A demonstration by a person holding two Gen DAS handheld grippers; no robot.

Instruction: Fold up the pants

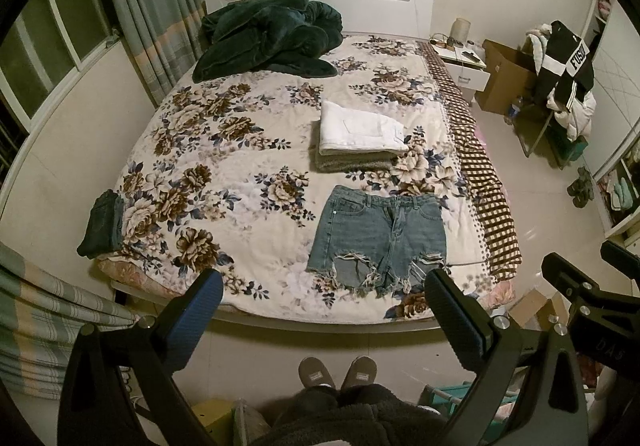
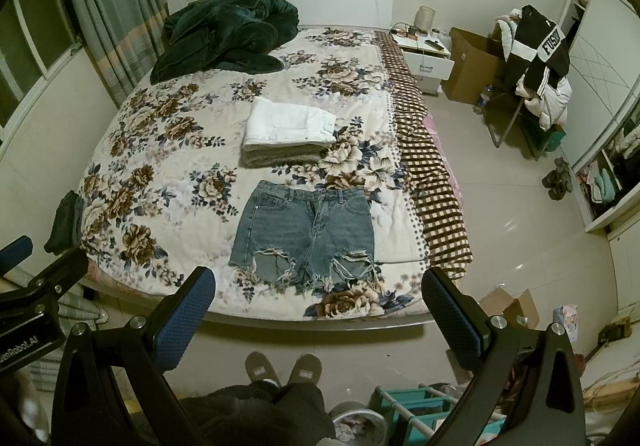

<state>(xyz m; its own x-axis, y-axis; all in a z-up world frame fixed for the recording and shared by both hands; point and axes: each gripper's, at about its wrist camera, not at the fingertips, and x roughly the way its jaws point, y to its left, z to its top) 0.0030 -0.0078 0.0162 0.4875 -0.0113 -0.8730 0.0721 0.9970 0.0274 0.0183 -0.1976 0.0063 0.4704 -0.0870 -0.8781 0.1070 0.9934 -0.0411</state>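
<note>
A pair of frayed blue denim shorts (image 1: 380, 236) lies flat and unfolded near the foot of the floral bed (image 1: 224, 165), waistband away from me; it also shows in the right wrist view (image 2: 306, 232). Beyond it sits a stack of folded pants, white on grey (image 1: 360, 135) (image 2: 286, 133). My left gripper (image 1: 324, 294) is open and empty, held above the floor short of the bed's foot edge. My right gripper (image 2: 318, 292) is open and empty too, beside the left one.
A dark green blanket (image 1: 268, 35) is heaped at the headboard. Folded dark pants (image 1: 102, 224) lie at the bed's left edge. A nightstand (image 1: 464, 63), cardboard box and clothes-laden chair (image 1: 560, 85) stand right. My slippered feet (image 1: 338, 372) stand at the bed's foot.
</note>
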